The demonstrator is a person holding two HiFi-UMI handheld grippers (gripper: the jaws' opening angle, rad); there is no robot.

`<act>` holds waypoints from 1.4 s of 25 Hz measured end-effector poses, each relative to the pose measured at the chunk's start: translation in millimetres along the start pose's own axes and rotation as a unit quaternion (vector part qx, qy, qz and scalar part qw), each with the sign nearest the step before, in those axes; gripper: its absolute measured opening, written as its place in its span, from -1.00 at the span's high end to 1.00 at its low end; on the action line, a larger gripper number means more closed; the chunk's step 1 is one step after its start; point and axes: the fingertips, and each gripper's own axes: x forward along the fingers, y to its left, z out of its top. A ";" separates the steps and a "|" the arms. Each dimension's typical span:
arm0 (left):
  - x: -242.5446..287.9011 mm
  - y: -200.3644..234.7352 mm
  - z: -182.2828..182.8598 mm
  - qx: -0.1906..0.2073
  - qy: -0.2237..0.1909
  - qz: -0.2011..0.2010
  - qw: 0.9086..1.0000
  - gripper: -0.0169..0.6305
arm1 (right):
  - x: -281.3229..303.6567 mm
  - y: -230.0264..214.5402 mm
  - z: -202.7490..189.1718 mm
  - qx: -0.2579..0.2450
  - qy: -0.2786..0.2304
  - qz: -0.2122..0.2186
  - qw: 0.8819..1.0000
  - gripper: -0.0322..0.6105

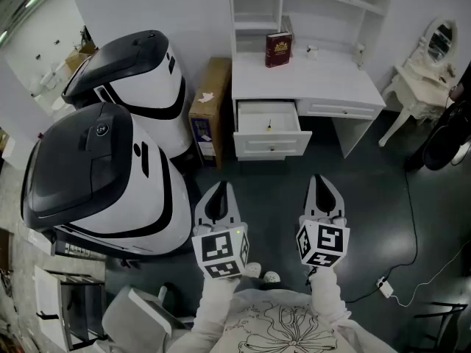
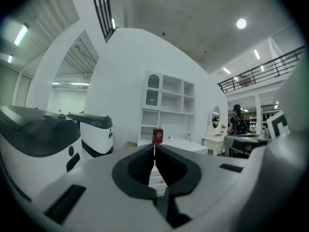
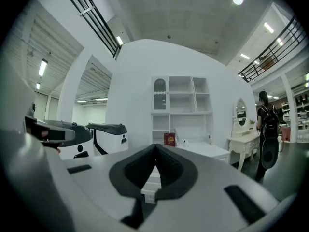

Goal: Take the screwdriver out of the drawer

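Observation:
A white desk (image 1: 324,79) with shelves stands ahead, and its left drawer (image 1: 269,131) is pulled open. Inside lies a small screwdriver (image 1: 268,124) with a yellow handle. Both grippers hover over the dark floor, well short of the desk. My left gripper (image 1: 221,187) is shut and empty, its tips meeting in the left gripper view (image 2: 154,146). My right gripper (image 1: 321,178) is also shut and holds nothing, and the right gripper view (image 3: 155,146) shows its jaws meeting at the tip. Both point roughly level toward the desk.
A red book (image 1: 278,49) stands on the desk top. Two large white-and-black machines (image 1: 110,175) fill the left side, with a cardboard box (image 1: 207,109) beside the desk. A white dressing table (image 1: 423,79) is at the right. A person (image 3: 266,129) stands far right.

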 end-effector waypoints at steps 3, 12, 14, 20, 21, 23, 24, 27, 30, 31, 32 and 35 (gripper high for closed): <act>3.1 1.6 0.4 0.000 0.000 -0.001 1.000 0.92 | 3.7 1.4 0.2 -0.001 0.000 0.000 1.000 0.89; 18.3 12.7 1.6 0.001 0.001 -0.005 1.000 0.92 | 20.2 8.6 -1.8 0.001 0.002 -0.004 1.000 0.89; 23.3 16.8 0.8 0.001 0.002 -0.006 1.000 0.92 | 25.1 11.0 -2.4 0.004 -0.001 -0.008 1.000 0.89; 38.8 25.3 -5.6 0.003 0.010 -0.016 1.000 0.92 | 38.5 16.3 -11.1 0.018 0.004 -0.018 1.000 0.89; 40.6 26.3 -6.9 0.003 0.012 -0.017 1.000 0.92 | 39.5 17.5 -13.0 0.019 0.006 -0.020 1.000 0.89; 44.4 28.3 -9.7 0.003 0.016 -0.020 1.000 0.92 | 41.9 20.3 -17.0 0.018 0.011 -0.021 1.000 0.89; 46.4 28.9 -11.4 0.002 0.018 -0.021 1.000 0.92 | 43.4 21.4 -19.2 0.018 0.013 -0.021 1.000 0.89; 51.7 30.2 -17.7 0.001 0.027 -0.023 0.999 0.92 | 48.4 23.2 -26.1 0.019 0.023 -0.019 0.999 0.89; 59.4 33.3 -23.9 -0.003 0.036 -0.019 0.999 0.92 | 57.4 23.8 -31.6 0.018 0.031 -0.016 0.999 0.89; 63.2 34.3 -25.4 -0.004 0.038 -0.017 0.999 0.92 | 61.9 23.4 -33.4 0.019 0.034 -0.014 0.999 0.89; 67.7 35.2 -26.5 -0.005 0.040 -0.015 0.999 0.92 | 67.1 22.7 -35.0 0.022 0.036 -0.012 0.999 0.89; 84.3 37.0 -26.6 -0.005 0.041 -0.009 0.999 0.92 | 86.5 18.8 -38.5 0.027 0.039 -0.006 0.999 0.89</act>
